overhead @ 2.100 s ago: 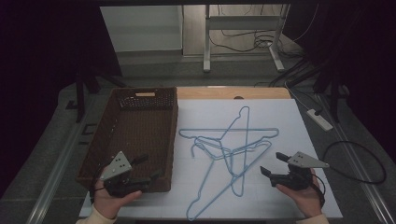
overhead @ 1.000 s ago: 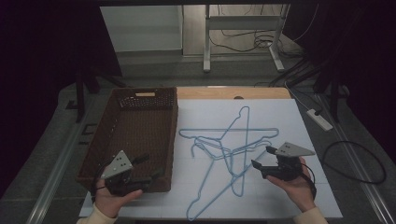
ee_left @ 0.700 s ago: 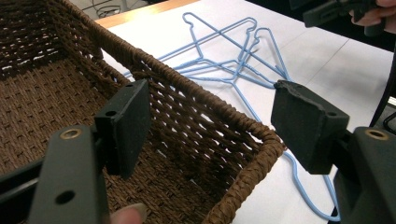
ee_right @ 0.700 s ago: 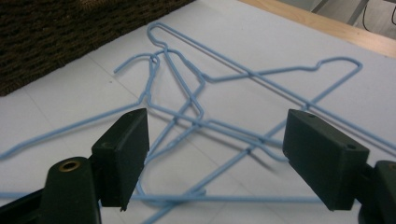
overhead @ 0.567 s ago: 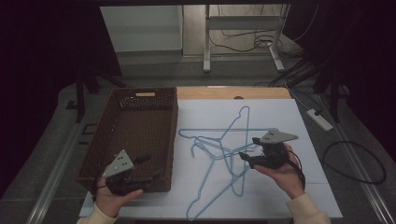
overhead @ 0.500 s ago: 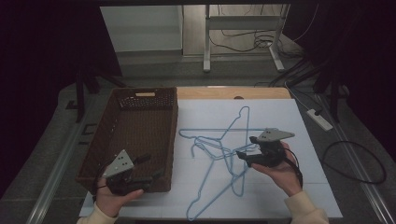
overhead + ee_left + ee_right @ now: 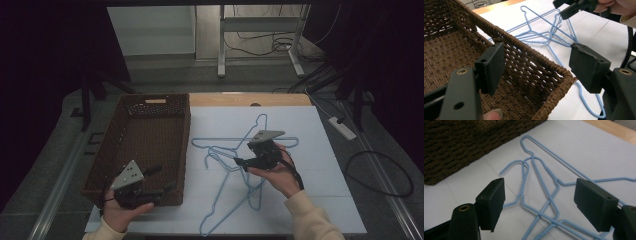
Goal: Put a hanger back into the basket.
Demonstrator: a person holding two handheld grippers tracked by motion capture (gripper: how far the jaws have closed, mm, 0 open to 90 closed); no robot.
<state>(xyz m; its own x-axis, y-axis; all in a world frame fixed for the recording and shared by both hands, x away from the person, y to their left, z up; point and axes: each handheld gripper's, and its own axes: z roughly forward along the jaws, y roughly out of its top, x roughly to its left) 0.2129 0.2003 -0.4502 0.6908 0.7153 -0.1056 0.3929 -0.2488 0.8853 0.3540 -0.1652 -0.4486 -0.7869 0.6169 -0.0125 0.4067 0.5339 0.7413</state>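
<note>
Several light blue wire hangers lie tangled on a white sheet in the middle of the table. My right gripper hovers over the middle of the pile, open, with the hangers' twisted necks below the gap between its jaws. A brown wicker basket stands to the left of the sheet. My left gripper is open at the basket's near right corner. That corner's rim runs between its jaws, and nothing is gripped.
Bare wooden table edge shows beyond the sheet. A white power strip and a black cable loop lie on the floor at the right. Metal rails flank the table.
My right gripper has moved left from the sheet's right side to above the hanger pile, staying open. The left gripper has barely shifted by the basket's corner.
</note>
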